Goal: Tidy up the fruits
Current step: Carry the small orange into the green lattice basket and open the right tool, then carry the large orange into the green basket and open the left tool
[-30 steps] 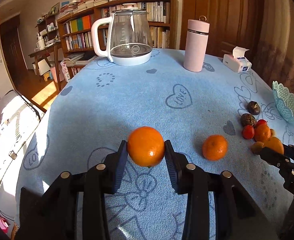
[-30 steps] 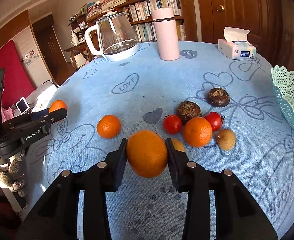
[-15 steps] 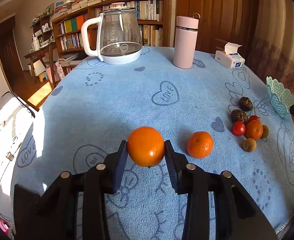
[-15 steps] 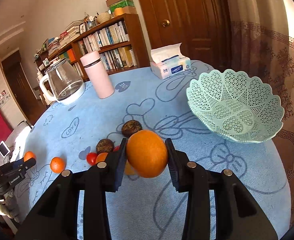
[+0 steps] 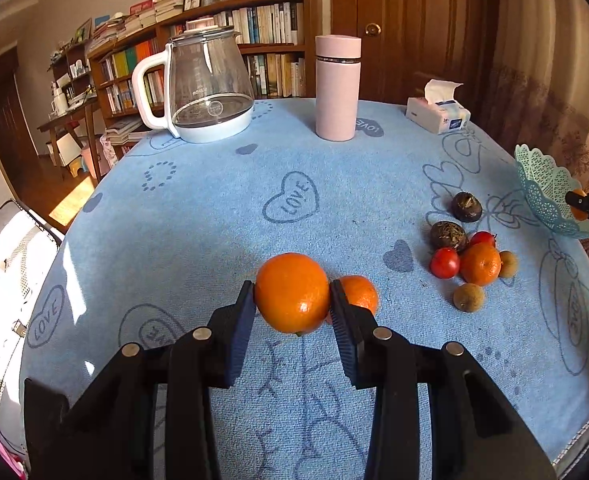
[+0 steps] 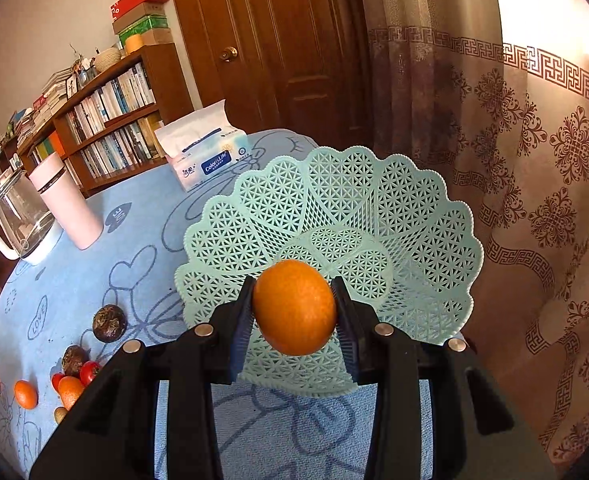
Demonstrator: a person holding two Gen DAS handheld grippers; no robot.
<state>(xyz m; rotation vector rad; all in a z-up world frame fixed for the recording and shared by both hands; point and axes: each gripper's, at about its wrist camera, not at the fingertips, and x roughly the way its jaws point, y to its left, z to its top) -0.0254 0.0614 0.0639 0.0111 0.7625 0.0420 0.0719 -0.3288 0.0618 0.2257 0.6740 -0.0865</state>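
My left gripper is shut on an orange and holds it above the blue tablecloth. A second orange lies on the cloth just right of it. A cluster of small fruits lies further right: tomatoes, an orange, dark round fruits, brown longans. My right gripper is shut on another orange and holds it over the near side of the mint lattice basket, which has nothing in it. The basket also shows at the right edge of the left wrist view.
A glass kettle, a pink flask and a tissue pack stand at the far side of the round table. A curtain hangs right behind the basket. Bookshelves and a door stand beyond.
My right gripper has carried its orange right, from above the fruit cluster to over the basket. My left gripper has shifted right with its orange, closer to the loose orange.
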